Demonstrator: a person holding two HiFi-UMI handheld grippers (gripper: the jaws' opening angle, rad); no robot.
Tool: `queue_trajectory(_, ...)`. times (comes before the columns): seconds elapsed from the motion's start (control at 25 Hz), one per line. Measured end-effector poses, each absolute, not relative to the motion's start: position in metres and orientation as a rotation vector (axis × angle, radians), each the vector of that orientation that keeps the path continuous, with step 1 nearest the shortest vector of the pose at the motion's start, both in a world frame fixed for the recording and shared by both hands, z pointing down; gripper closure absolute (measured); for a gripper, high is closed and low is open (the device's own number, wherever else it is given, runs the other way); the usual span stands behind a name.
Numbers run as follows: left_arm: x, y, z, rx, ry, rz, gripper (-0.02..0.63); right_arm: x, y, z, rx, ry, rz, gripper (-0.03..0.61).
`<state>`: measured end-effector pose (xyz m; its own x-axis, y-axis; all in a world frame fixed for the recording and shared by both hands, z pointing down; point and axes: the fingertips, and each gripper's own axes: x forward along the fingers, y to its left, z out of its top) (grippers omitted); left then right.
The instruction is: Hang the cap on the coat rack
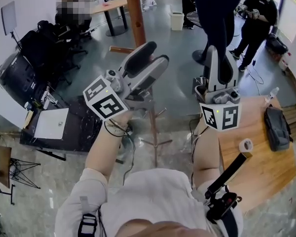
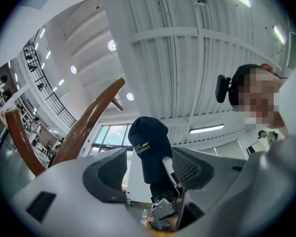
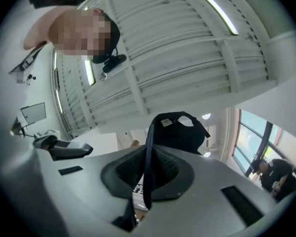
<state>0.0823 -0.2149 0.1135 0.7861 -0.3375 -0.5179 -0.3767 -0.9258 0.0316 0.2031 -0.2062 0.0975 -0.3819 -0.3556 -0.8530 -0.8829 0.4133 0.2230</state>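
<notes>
My right gripper (image 1: 219,58) is raised and shut on the brim of a dark navy cap (image 1: 217,14), which stands up above its jaws. In the right gripper view the thin brim edge (image 3: 148,162) is pinched between the pads, with the cap's crown (image 3: 182,132) beyond. The left gripper (image 1: 155,55) stands open and empty to the left, close to the wooden coat rack pole (image 1: 134,14) and a short peg (image 1: 121,49). Looking along it, the left gripper (image 2: 148,172) frames the cap (image 2: 150,149), with a curved wooden hook (image 2: 84,127) rising at the left.
The rack's legs (image 1: 155,142) spread on the floor below my arms. A wooden table (image 1: 266,172) at the right carries a black pouch (image 1: 277,127) and a tape roll (image 1: 245,145). A black desk (image 1: 64,130) and chairs stand left; a person (image 1: 256,14) stands behind.
</notes>
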Motion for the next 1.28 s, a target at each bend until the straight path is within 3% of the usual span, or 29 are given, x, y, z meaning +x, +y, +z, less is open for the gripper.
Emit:
queue_trajectory(0.64, 0.035, -0.209, 0.098, -2.831, 0.694, 0.867, 0.325, 0.157, -0.199, 0.06, -1.077, 1.897, 1.142, 0.541)
queue_trajectory(1.28, -0.131, -0.17, 0.054, -2.596, 0.942, 0.865, 0.325, -0.04, -0.16, 0.014, -0.561, 1.937, 0.975, 0.541)
